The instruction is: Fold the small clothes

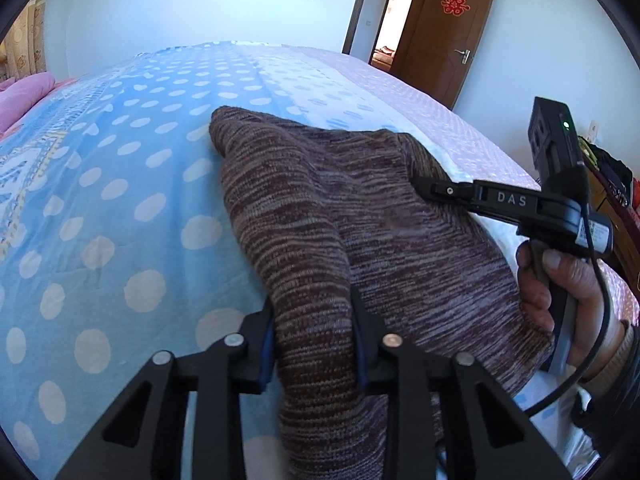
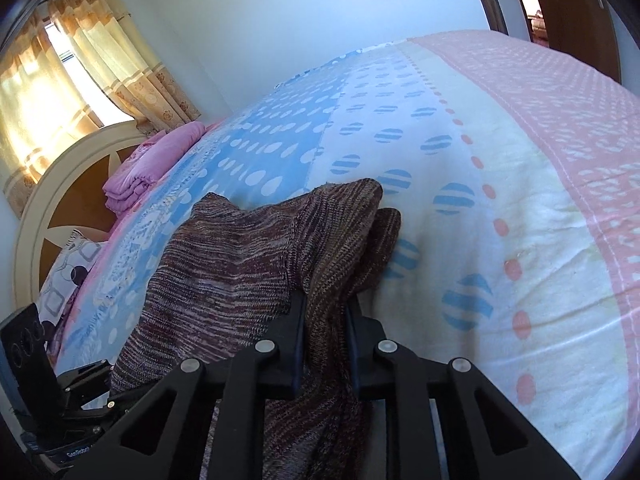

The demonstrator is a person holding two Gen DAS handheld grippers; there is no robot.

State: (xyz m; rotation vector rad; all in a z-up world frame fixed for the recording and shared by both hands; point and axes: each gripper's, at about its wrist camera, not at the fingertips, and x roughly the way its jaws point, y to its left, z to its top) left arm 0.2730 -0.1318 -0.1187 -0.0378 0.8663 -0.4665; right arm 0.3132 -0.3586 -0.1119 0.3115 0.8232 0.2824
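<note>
A brown-and-grey striped knit garment lies bunched on the bed. My left gripper is shut on a fold of its near left edge. My right gripper is shut on a bunched fold of its right side. In the left wrist view the right gripper reaches in from the right, its tip on the garment's far right edge, held by a hand. In the right wrist view the left gripper's body sits at the lower left.
The bed has a blue polka-dot cover with white and pink bands. A folded pink blanket and a patterned pillow lie by the headboard. Curtains hang behind. An open brown door stands beyond the bed.
</note>
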